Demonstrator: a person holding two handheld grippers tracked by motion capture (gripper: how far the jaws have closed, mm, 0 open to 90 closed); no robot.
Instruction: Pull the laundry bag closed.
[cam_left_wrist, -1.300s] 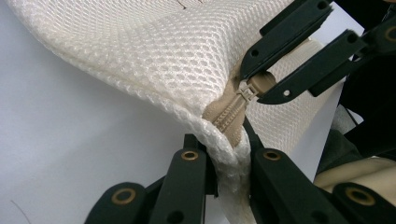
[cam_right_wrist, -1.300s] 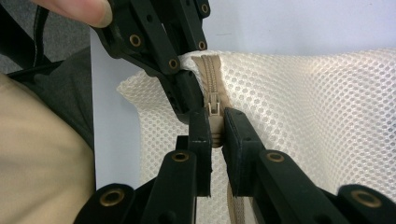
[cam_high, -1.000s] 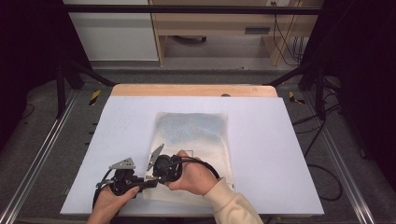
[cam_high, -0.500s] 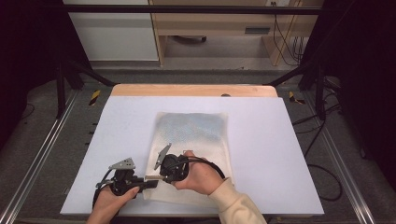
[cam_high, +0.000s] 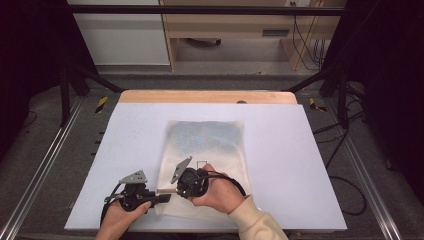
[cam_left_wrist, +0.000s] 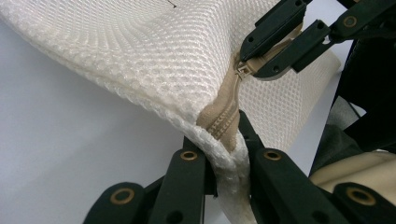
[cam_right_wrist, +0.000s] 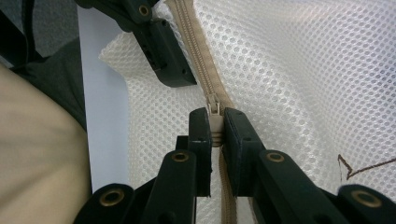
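My left claw (cam_left_wrist: 223, 154) pinches the mesh bag (cam_high: 207, 150) at its near corner, on the zipper's (cam_left_wrist: 224, 114) end, anchoring the fabric so it stays taut. My right claw (cam_right_wrist: 215, 128) is clamped on the zipper pull (cam_right_wrist: 214, 112), ready to draw it along. The bag lies flat on the desk (cam_high: 300, 150), near me.

Black claws (cam_left_wrist: 224, 154) with brass rivets; cream sleeve (cam_high: 257, 222).
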